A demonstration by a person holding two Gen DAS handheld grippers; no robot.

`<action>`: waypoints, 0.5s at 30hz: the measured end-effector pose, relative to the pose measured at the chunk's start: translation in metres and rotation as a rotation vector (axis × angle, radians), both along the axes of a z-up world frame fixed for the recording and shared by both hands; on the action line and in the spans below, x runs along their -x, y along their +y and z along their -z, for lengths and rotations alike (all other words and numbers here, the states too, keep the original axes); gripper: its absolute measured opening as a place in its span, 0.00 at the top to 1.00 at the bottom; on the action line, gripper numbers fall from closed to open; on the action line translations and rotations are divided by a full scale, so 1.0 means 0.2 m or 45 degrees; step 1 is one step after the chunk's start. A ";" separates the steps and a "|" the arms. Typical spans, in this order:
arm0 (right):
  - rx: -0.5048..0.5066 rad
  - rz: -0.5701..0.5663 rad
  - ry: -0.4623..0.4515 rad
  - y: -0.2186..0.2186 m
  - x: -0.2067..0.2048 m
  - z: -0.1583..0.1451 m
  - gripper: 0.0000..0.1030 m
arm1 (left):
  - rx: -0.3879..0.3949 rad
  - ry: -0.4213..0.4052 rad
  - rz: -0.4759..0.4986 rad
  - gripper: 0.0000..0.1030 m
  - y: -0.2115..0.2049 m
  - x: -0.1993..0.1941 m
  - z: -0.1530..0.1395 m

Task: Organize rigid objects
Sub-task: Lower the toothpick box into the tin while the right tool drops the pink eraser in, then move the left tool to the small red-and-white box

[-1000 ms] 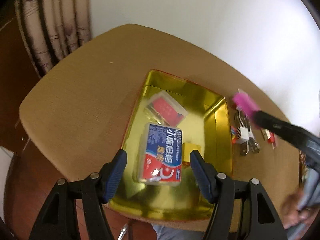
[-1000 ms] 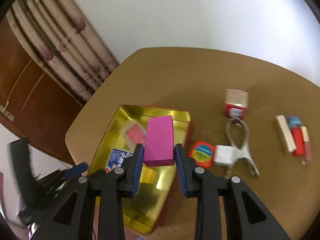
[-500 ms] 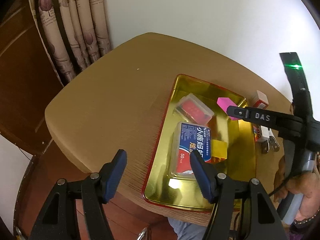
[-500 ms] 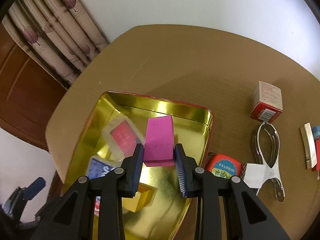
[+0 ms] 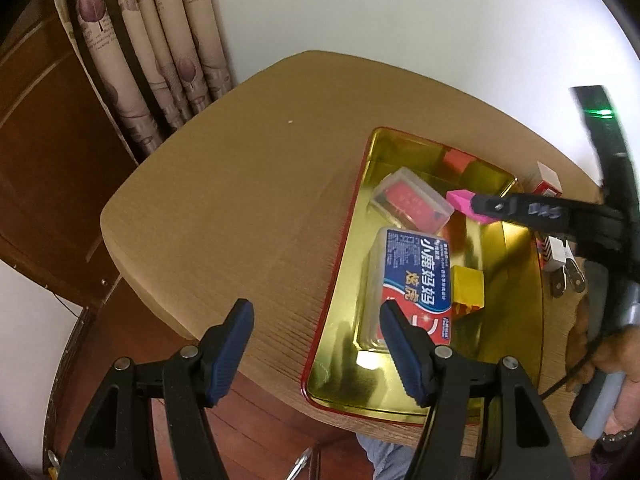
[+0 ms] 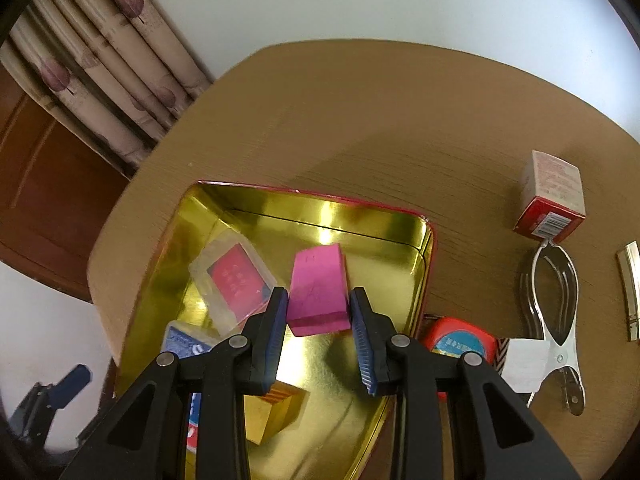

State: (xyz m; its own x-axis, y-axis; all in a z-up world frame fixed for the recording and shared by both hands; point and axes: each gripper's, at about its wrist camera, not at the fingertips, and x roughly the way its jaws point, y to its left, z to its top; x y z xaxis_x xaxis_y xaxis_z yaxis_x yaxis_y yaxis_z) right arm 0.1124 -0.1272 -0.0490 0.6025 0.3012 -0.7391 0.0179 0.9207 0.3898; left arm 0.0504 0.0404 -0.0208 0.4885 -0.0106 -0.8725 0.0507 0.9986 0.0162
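pink block now lower over tray

In the gold tray I can read "小鹿妈妈" on the blue-and-red box; other print stays too blurred for me.

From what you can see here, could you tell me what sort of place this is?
Probably a room in a home: patterned curtains hang beside a wooden door, and a rounded wooden table holds a gold tin tray of household odds and ends.
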 end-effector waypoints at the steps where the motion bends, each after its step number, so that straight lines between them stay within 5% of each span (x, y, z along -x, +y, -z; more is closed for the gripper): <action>1: -0.042 0.017 -0.045 -0.04 0.05 -0.04 0.71 | 0.005 0.006 -0.006 0.35 0.00 0.00 0.00; 8: -0.106 0.132 -0.334 -0.45 0.58 -0.12 0.63 | 0.004 0.007 0.001 0.35 -0.02 0.02 0.01; 12: -0.273 0.200 -0.261 -0.69 0.69 0.00 0.61 | -0.036 0.025 0.020 0.35 -0.06 0.04 0.03; 15: -0.207 0.300 -0.276 -0.81 0.84 0.02 0.61 | -0.044 0.066 0.040 0.35 -0.09 0.06 0.03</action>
